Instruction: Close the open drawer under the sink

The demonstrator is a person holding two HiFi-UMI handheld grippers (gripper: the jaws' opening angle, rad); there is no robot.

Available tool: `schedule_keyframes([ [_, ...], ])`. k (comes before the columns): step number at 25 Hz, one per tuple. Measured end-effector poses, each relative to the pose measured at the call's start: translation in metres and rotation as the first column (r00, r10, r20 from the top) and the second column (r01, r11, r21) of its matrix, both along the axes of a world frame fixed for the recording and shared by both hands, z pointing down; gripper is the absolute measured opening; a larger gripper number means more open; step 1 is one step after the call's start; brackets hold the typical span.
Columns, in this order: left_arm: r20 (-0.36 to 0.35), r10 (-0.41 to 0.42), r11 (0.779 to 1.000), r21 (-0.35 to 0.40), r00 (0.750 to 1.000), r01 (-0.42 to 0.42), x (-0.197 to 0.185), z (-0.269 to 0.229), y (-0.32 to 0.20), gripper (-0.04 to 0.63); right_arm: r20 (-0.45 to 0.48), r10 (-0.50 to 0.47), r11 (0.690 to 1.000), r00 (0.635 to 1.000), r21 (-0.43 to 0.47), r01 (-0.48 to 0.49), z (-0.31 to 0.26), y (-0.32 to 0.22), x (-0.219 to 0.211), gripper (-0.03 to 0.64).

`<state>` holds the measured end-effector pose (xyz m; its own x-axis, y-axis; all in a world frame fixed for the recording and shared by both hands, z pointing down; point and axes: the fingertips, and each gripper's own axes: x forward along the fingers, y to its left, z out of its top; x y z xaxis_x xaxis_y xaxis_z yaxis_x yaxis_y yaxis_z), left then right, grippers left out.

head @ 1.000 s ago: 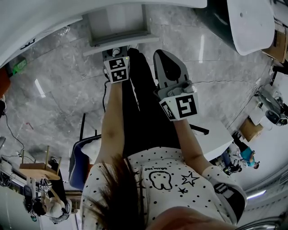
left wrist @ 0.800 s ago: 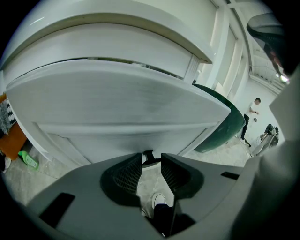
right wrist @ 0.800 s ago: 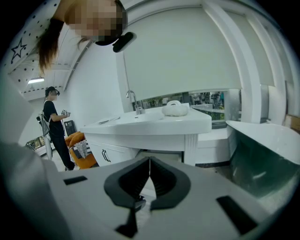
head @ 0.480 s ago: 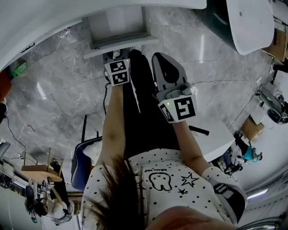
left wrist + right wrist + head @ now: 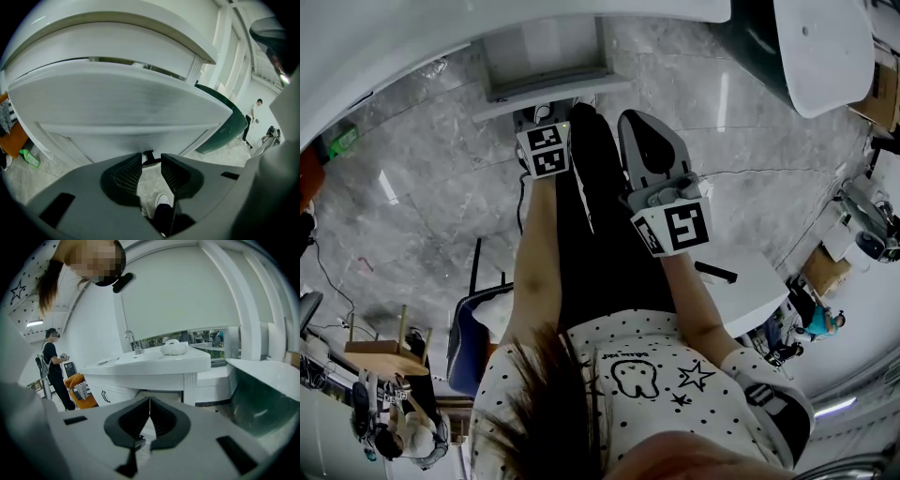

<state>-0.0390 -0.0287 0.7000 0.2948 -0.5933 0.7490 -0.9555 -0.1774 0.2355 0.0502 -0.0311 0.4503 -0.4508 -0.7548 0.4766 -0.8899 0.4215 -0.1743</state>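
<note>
At the left, the left gripper [image 5: 151, 160] is held low before the white front of the open drawer [image 5: 126, 110], which stands pulled out beneath the white sink counter [image 5: 154, 363]. Its jaws are seen parted by a narrow gap, and the drawer's small dark handle [image 5: 148, 156] shows in that gap at the tips (whether it is touched cannot be told). In the head view the drawer is found at the top, just beyond this gripper. Further right, the right gripper [image 5: 150, 404] is held apart from the drawer front, above the grey marble floor [image 5: 422, 216], its jaws pressed together on nothing. A tap [image 5: 131, 341] is seen on the counter.
</note>
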Motion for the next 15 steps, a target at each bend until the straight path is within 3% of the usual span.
schedule_keyframes([
  [15, 0.013, -0.019, 1.000, 0.000, 1.000, 0.019, -0.0005, 0.0007, -0.0006, 0.129, 0.015, 0.002, 1.000, 1.000, -0.022, -0.002, 0.0085, 0.0055, 0.0073, 0.014],
])
